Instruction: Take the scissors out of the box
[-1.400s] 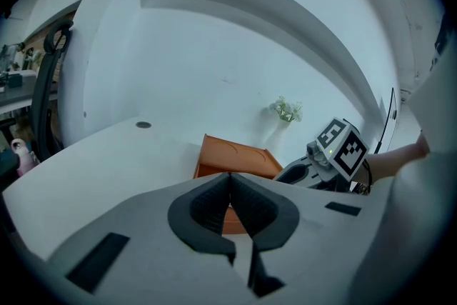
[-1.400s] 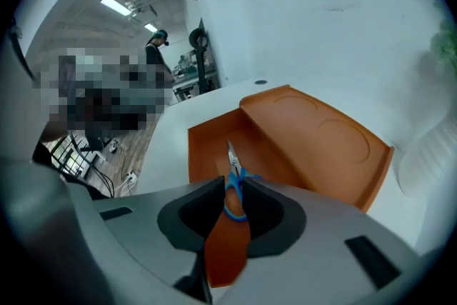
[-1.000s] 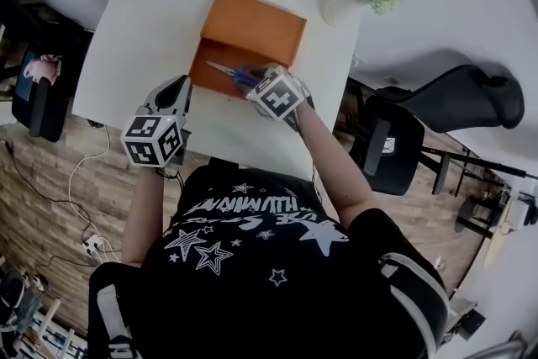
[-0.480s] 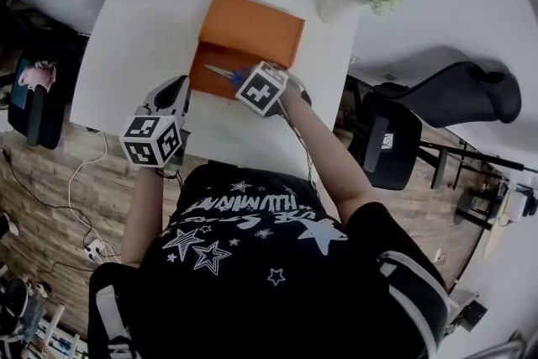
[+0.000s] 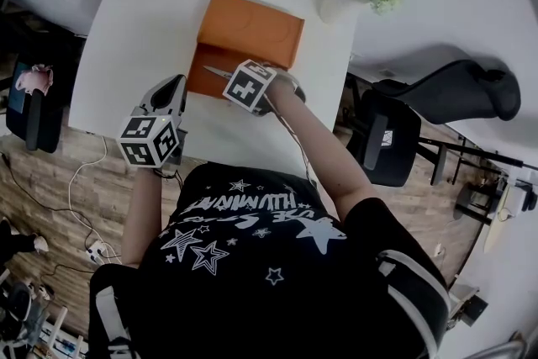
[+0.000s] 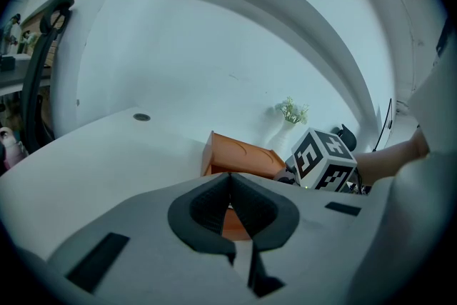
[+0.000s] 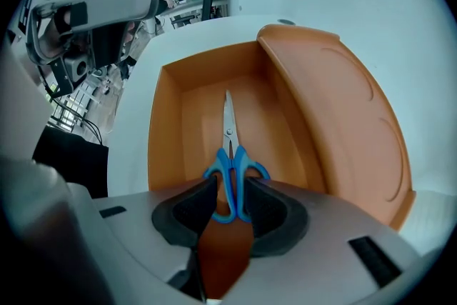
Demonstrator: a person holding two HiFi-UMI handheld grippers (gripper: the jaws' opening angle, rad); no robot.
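Right hand-held gripper (image 7: 228, 189) grasping blue-handled steel scissors (image 7: 228, 126), open orange box (image 7: 166, 132) just ahead; left hand-held gripper (image 6: 230, 186) clenched, empty

Even, bright indoor light throughout; strong fisheye bending and dark corners ring both gripper views

The blue-handled steel scissors (image 7: 228, 153), blades closed and pointing to 12 o'clock, sit inside the open orange rectangular box (image 7: 166, 118), their handles pinched between the jaws of the right gripper (image 7: 228, 205). The box's orange lid (image 7: 335, 103) stands raised at 3 o'clock.
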